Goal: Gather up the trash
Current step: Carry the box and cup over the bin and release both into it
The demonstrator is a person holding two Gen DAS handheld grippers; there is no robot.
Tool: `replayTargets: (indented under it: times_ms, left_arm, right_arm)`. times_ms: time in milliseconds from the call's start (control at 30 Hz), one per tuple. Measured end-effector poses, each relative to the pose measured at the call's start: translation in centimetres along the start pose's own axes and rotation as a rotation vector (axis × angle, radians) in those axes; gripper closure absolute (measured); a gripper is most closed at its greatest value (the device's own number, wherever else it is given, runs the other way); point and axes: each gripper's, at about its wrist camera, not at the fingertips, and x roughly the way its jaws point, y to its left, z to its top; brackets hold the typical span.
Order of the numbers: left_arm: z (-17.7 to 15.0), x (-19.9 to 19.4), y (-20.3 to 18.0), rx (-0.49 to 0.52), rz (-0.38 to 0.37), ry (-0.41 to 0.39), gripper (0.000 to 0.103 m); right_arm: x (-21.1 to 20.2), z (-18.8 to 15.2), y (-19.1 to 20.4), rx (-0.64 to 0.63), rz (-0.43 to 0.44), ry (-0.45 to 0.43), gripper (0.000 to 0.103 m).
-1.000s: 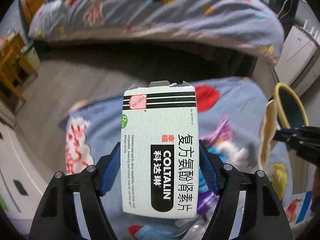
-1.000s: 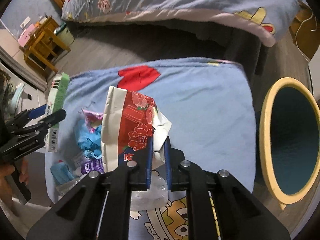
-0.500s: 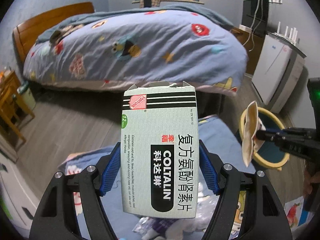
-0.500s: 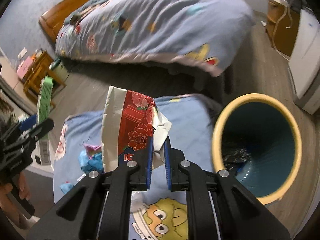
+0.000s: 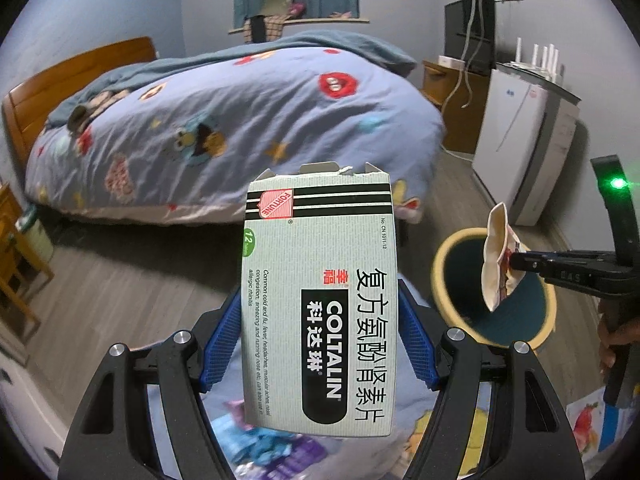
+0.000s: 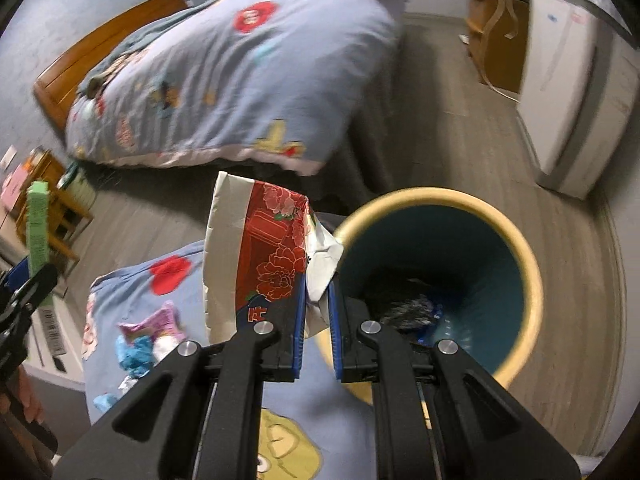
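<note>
Carrying a torn red floral wrapper (image 6: 276,256), the right gripper (image 6: 317,320) has its blue pads pinched tight on the wrapper's lower edge, the piece standing up and to the left of the fingers. The yellow-rimmed trash bin (image 6: 532,280) lies just ahead and to the right of this gripper — its teal mouth open, dark litter already at the bottom. From the left wrist view the wrapper (image 5: 498,260) hangs over the bin's near rim (image 5: 440,264), long axis upright.

The left gripper (image 5: 320,344) is clamped across the width of a Coltalin medicine box (image 5: 320,300), long axis pointing away from the fingers; the bin sits well to its right. Judgement: the right hand is nearer the bin and likely releases first. More litter remains on the blue cloth (image 6: 192,360) below and to the left.
</note>
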Motion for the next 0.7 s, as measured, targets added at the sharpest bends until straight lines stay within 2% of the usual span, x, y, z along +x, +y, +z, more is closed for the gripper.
replayTargets:
  times_ms: [167,400,567,700]
  left_arm:
    - [0.0,1.5,-3.5,0.051,-0.041,0.010,0.030]
    - [-1.8,5.7,-10.8,0.134,-0.177,0.094,0.030]
    - [-3.1,8.7,-15.0,0.175,-0.265,0.138,0.030]
    - [-3.6,10.8,-17.1,0.180,-0.298,0.170,0.030]
  right_arm:
    - [0.8,-0.7,-4.9,0.104,-0.082,0.011,0.093]
    - [2.6,-2.4,-10.9,0.263,-0.177,0.065,0.093]
    - [3.7,-3.8,-13.5,0.339,-0.200,0.119,0.093]
    - [4.1,-4.9,-14.9,0.365,-0.210,0.154,0.093]
